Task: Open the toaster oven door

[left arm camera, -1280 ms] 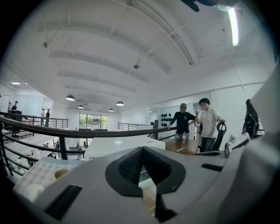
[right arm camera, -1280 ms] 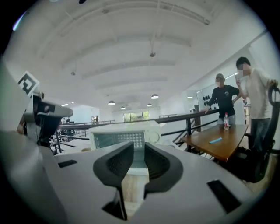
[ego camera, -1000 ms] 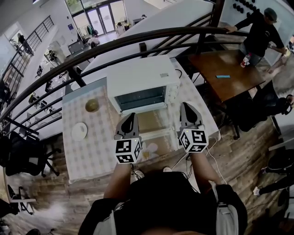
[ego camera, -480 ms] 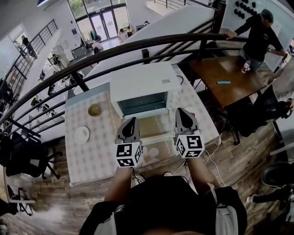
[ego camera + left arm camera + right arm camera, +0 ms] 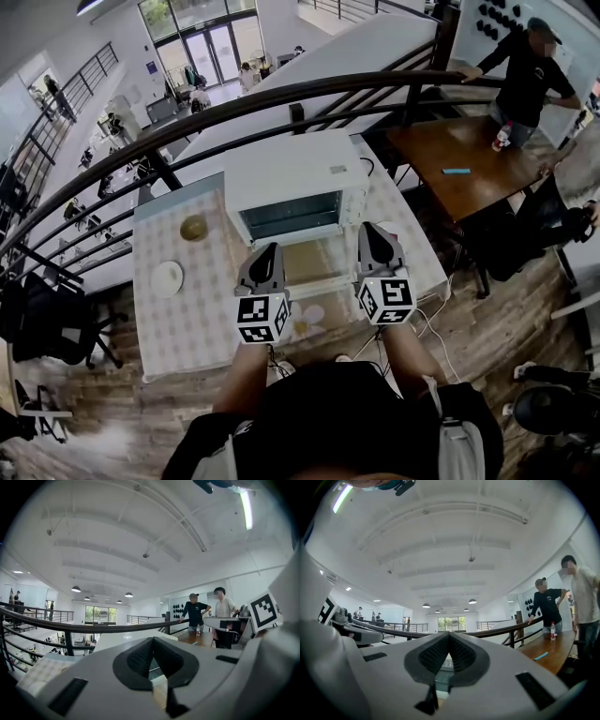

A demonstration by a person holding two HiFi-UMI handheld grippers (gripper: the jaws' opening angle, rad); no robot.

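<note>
Head view shows the white box-shaped toaster oven [image 5: 300, 169] standing at the far edge of the checked-cloth tabletop [image 5: 178, 319]. Its glass door [image 5: 309, 261] appears to be folded down flat already, reaching toward the near edge, with the dark cavity exposed above it. The left gripper [image 5: 267, 253] and right gripper [image 5: 375, 234] hang over the near edge on either side of the door, apart from it. In both gripper views the jaws are clenched together on nothing, left [image 5: 151, 644] and right [image 5: 449, 639] alike.

The opening looks done, so the risk now lies in the lowered door. It sticks out between the two grippers, and a careless sweep inward or downward could knock it, strain its hinge or drag the oven forward.
</note>
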